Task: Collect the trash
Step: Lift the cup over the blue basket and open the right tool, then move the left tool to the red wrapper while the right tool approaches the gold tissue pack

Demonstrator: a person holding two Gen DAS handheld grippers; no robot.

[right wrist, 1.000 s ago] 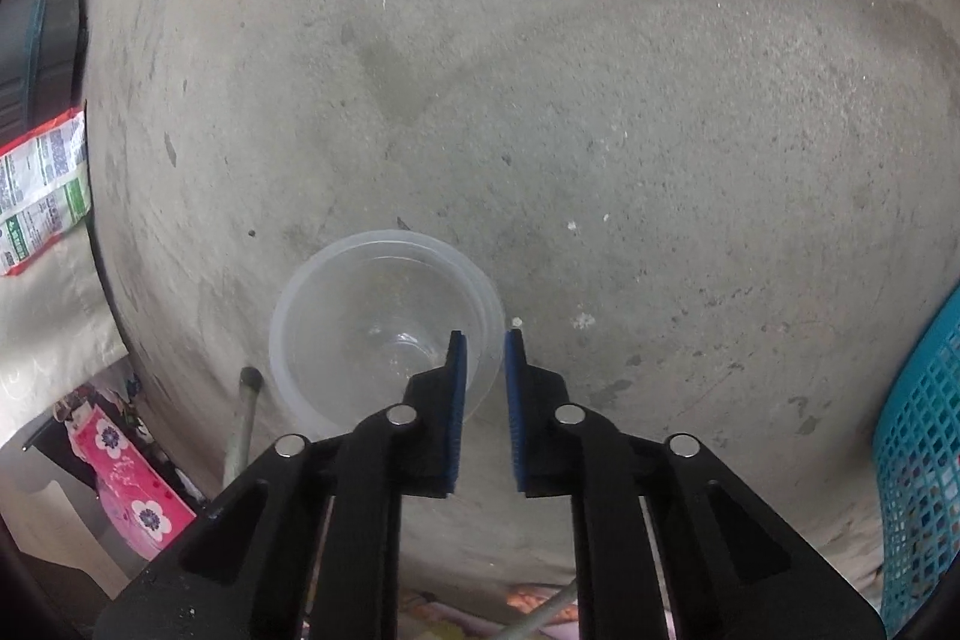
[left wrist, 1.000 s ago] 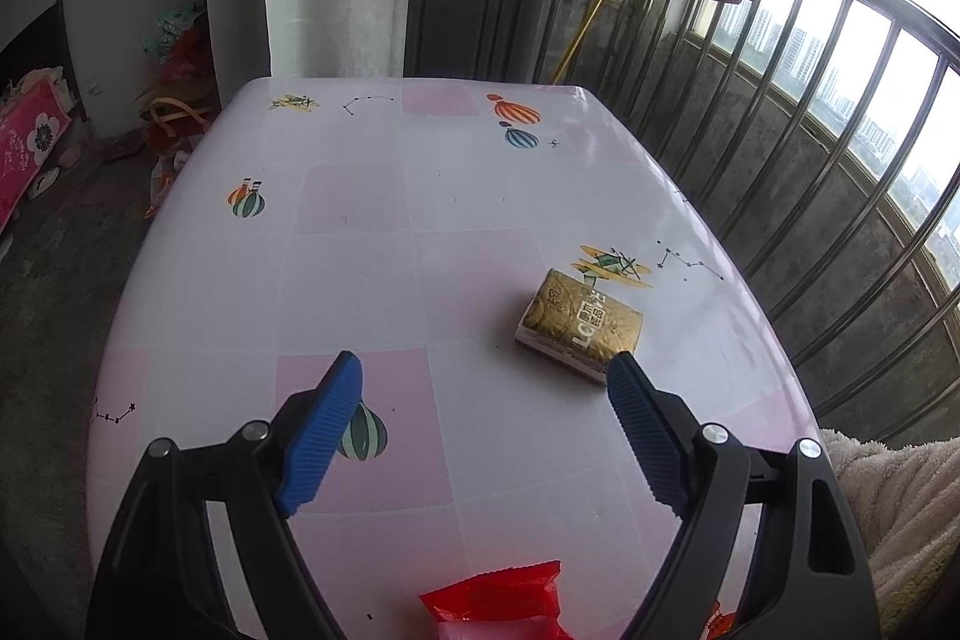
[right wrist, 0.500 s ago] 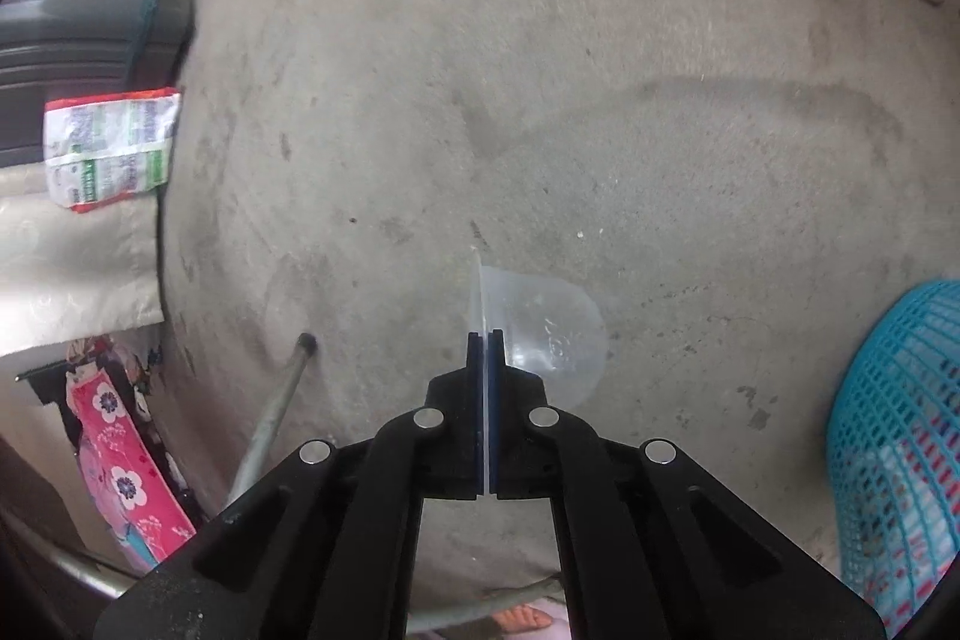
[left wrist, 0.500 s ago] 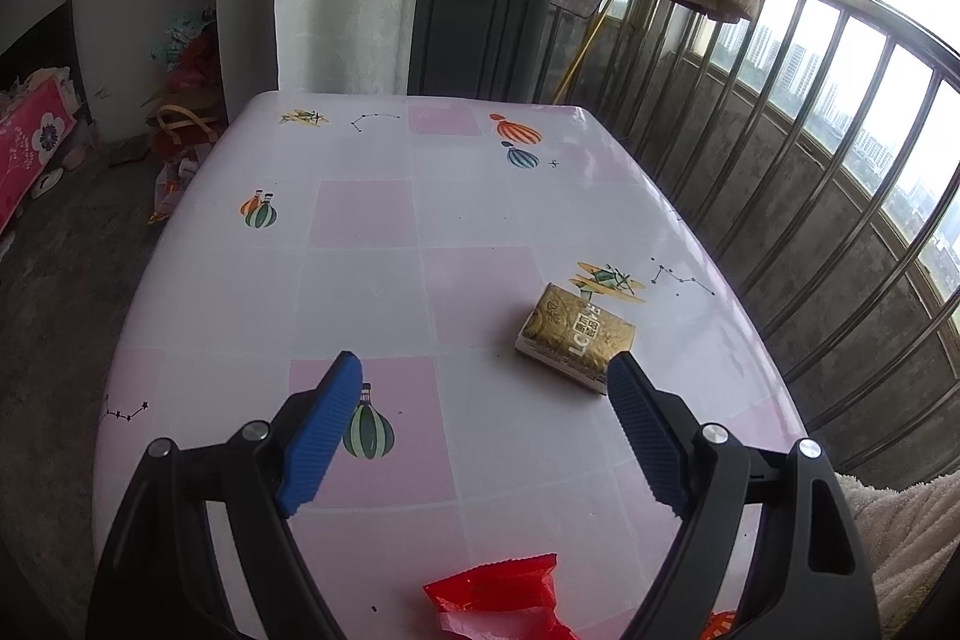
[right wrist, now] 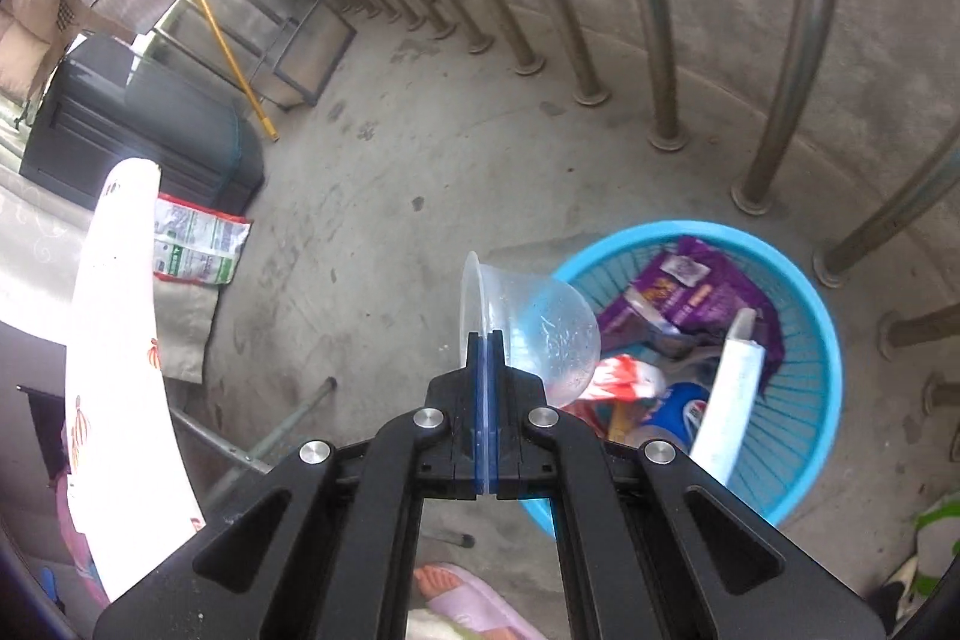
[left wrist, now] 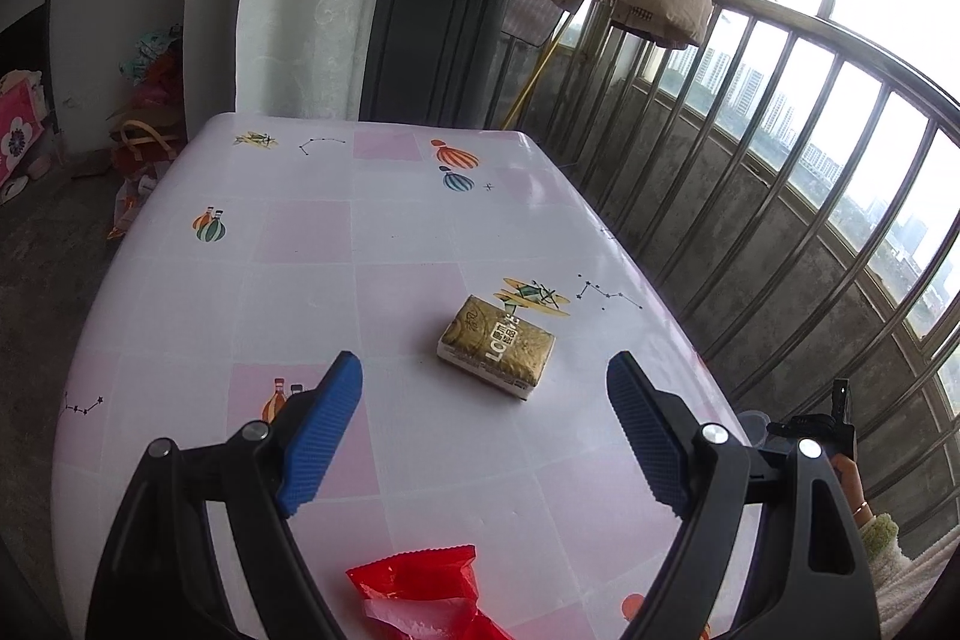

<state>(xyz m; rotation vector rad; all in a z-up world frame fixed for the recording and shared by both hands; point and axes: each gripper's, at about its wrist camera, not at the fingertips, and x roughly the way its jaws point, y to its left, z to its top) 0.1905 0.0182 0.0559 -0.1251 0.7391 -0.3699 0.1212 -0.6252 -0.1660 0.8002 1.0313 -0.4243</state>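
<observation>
Over concrete floor, right claw clenched on clear cup beside blue basket; left claw released.

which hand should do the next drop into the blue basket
Right. Its tongs are already shut on the clear plastic cup's rim, right beside the blue basket. The left tongs are open and empty over the table, facing the gold packet.

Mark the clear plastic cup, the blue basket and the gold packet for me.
clear plastic cup [right wrist: 549, 334], right wrist view, on its rounded side wall.
blue basket [right wrist: 831, 340], right wrist view, on its right rim.
gold packet [left wrist: 497, 341], left wrist view, on its printed top face.
</observation>
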